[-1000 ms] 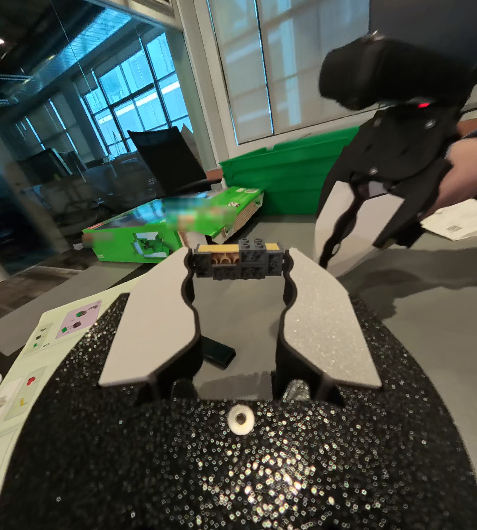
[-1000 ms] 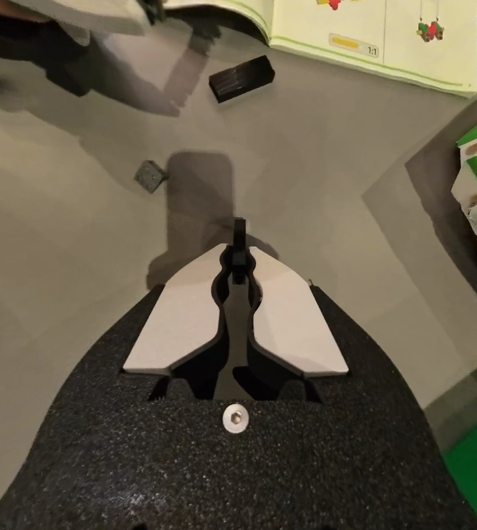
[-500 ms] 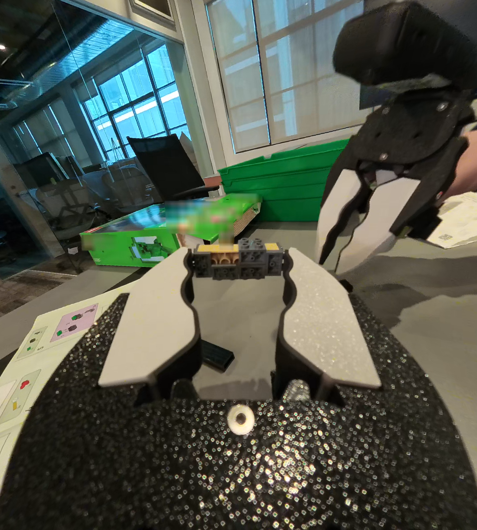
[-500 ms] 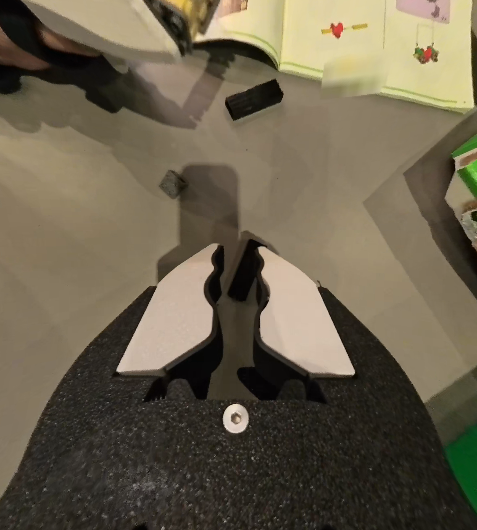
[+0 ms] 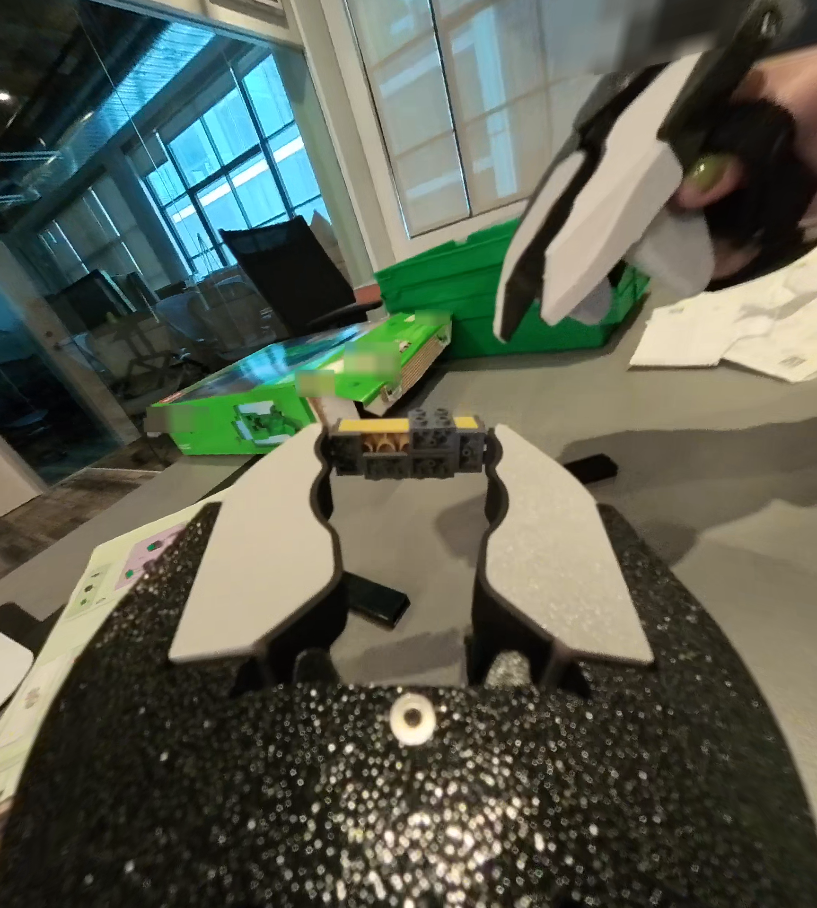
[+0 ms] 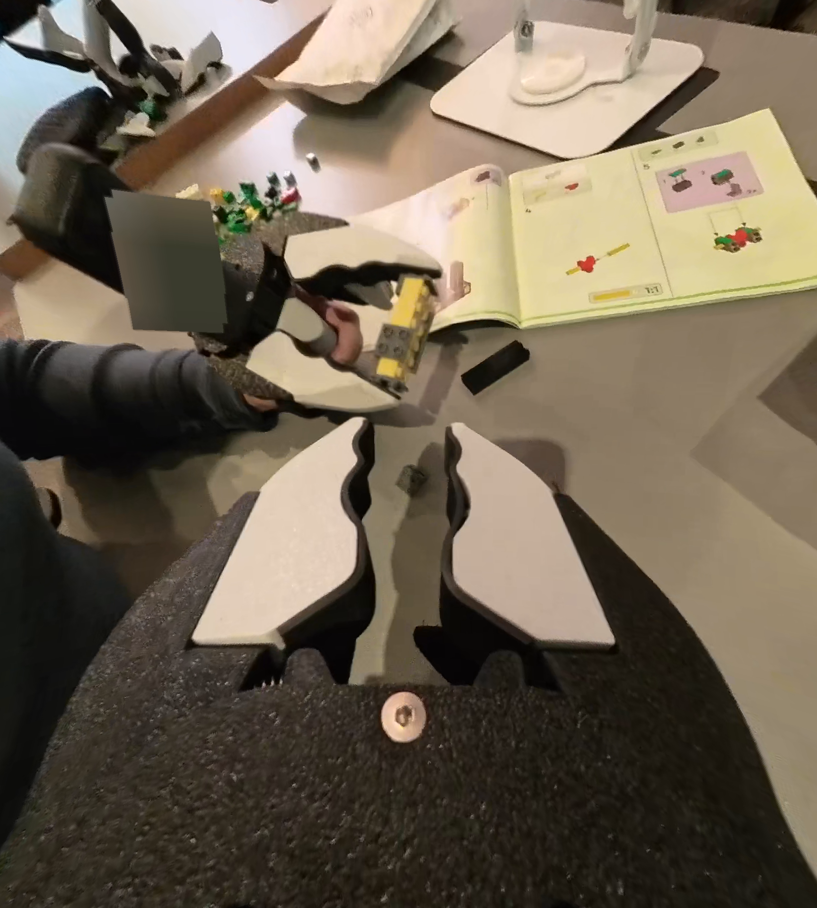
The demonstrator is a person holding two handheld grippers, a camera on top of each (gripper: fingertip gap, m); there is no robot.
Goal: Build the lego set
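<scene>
My left gripper (image 5: pixel 409 442) is shut on a small lego assembly (image 5: pixel 409 449) of grey, yellow and tan bricks, held above the grey table. It also shows in the right wrist view (image 6: pixel 399 339), with the assembly (image 6: pixel 404 334) between its tips. My right gripper (image 6: pixel 409 432) is open and empty, raised above the table. It hangs at the upper right of the left wrist view (image 5: pixel 526 319). A small grey brick (image 6: pixel 411 479) lies on the table, seen between its fingers. Black pieces lie on the table (image 6: pixel 495 366) (image 5: pixel 590 469) (image 5: pixel 379 607).
An open instruction booklet (image 6: pixel 642 236) lies beyond the left gripper. A pile of loose bricks (image 6: pixel 249 201) is at the far left and a white stand base (image 6: pixel 568 83) at the back. A green box (image 5: pixel 298 388), green bins (image 5: pixel 445 290) and papers (image 5: pixel 765 324) lie across the table. Some 6 cm of space lies between my two pairs of fingers.
My right gripper has opened, let go of the black piece it held, and lifted up and back from the table. My left gripper still holds the assembly in much the same place.
</scene>
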